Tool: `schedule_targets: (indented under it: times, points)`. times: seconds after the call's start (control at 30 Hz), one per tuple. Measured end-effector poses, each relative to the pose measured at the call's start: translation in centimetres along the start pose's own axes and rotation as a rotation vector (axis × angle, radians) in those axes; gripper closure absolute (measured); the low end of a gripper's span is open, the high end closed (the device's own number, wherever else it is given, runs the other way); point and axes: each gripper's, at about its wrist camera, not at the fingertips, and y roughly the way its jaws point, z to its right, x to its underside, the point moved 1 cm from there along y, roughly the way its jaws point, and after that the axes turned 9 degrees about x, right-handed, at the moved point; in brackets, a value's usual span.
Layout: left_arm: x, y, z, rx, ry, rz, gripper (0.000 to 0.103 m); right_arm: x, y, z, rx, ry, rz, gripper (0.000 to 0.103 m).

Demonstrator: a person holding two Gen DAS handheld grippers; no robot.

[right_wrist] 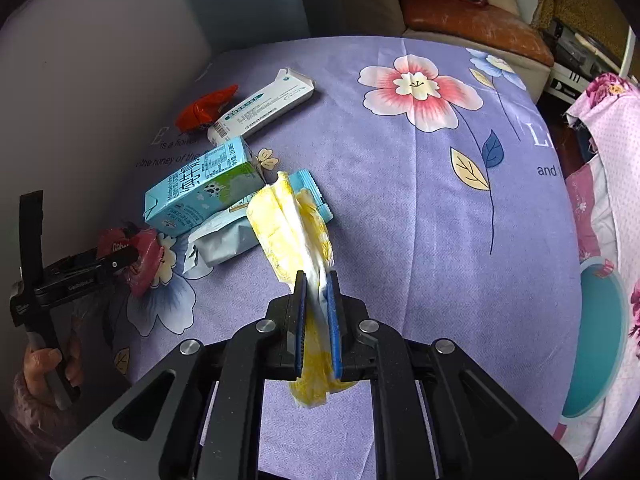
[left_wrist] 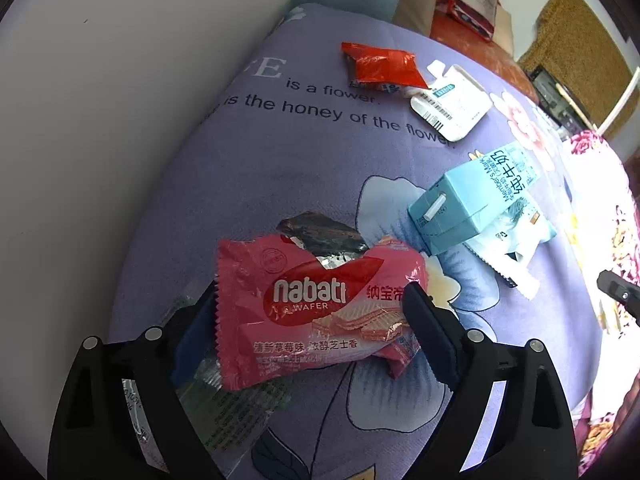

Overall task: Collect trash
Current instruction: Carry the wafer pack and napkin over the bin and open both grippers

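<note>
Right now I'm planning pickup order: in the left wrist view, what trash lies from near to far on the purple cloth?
Pink wafer wrapper between the open fingers → blue milk carton → white pouch → red wrapper.

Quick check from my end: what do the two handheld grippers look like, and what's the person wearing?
Both the left gripper and the right gripper are black, with triangular cut-outs, round silver pins and blue pads. The left gripper's handle carries small white lettering. A pinkish knit sleeve shows. No cables are visible.
</note>
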Motion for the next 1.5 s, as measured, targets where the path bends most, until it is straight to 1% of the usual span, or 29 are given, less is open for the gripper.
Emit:
schedule_targets:
  times: [0.07,0.1,0.13,0.17,0.3,0.33,0.43,0.47,0.5,0.57,0.63,0.73,0.8,0.83,0.87,1.0,1.17,1.23,1.33,1.43,1.5]
  points:
    - [0.4,0.7,0.4,0.027,0.022,-0.022,0.009,0.5,-0.4,0.2,-0.002,0.005,0.004,0.093]
    - [0.5,0.7,0.7,0.032,0.031,-0.02,0.009,0.7,-0.6,0.3,-0.002,0.01,0.005,0.093]
    - [0.7,0.8,1.2,0.06,0.045,-0.028,0.009,0.8,-0.7,0.5,-0.003,0.015,0.006,0.093]
    - [0.9,1.0,1.9,0.072,0.067,-0.038,0.009,1.0,-0.8,0.8,-0.004,0.022,0.006,0.093]
    - [2.7,1.5,5.1,0.073,0.181,-0.07,0.009,1.6,-0.9,1.9,-0.014,0.06,-0.001,0.093]
    - [3.0,1.5,5.8,0.094,0.196,-0.076,0.009,1.8,-0.8,2.1,-0.016,0.067,-0.004,0.093]
    - [3.4,1.3,7.2,0.205,0.208,-0.094,0.01,2.3,-0.8,2.6,-0.012,0.08,-0.013,0.093]
    - [3.5,1.1,7.6,0.216,0.216,-0.08,0.018,2.5,-0.8,2.7,-0.01,0.083,-0.013,0.093]
    - [3.5,1.1,7.8,0.209,0.228,-0.069,0.023,2.6,-0.9,2.8,-0.009,0.086,-0.011,0.093]
    - [3.4,1.4,7.8,0.201,0.219,-0.073,0.048,2.8,-1.1,3.0,-0.01,0.092,-0.008,0.093]
    - [3.1,1.4,7.3,0.206,0.176,-0.069,0.053,3.0,-1.2,3.3,-0.012,0.101,-0.006,0.093]
    - [2.9,0.4,6.2,0.215,0.128,-0.024,0.053,3.1,-1.2,3.6,-0.016,0.111,-0.007,0.093]
    - [2.9,-0.3,5.8,0.199,0.126,-0.002,0.062,3.1,-1.1,3.6,-0.018,0.112,-0.009,0.093]
    - [2.8,-0.3,5.8,0.191,0.131,-0.007,0.075,3.1,-1.0,3.6,-0.019,0.112,-0.011,0.093]
    - [2.8,-0.3,5.7,0.191,0.128,-0.016,0.078,3.1,-0.9,3.6,-0.022,0.113,-0.011,0.093]
    - [2.3,-1.3,6.2,0.18,0.116,0.014,0.078,3.2,-0.9,3.5,-0.032,0.118,-0.006,0.093]
    - [2.7,-2.4,9.3,0.246,0.21,0.003,0.078,3.2,-1.3,4.6,-0.036,0.141,0.006,0.093]
    - [2.8,-2.2,10.9,0.272,0.239,-0.01,0.078,3.4,-1.5,5.3,-0.042,0.158,0.013,0.093]
    - [2.9,-1.8,13.5,0.27,0.296,-0.024,0.078,3.7,-1.7,6.5,-0.047,0.185,0.02,0.093]
    - [3.1,-1.1,16.1,0.287,0.338,-0.052,0.078,4.1,-2.0,8.2,-0.047,0.22,0.029,0.093]
    - [3.5,-0.4,18.7,0.295,0.379,-0.068,0.078,4.5,-2.3,9.8,-0.042,0.251,0.039,0.093]
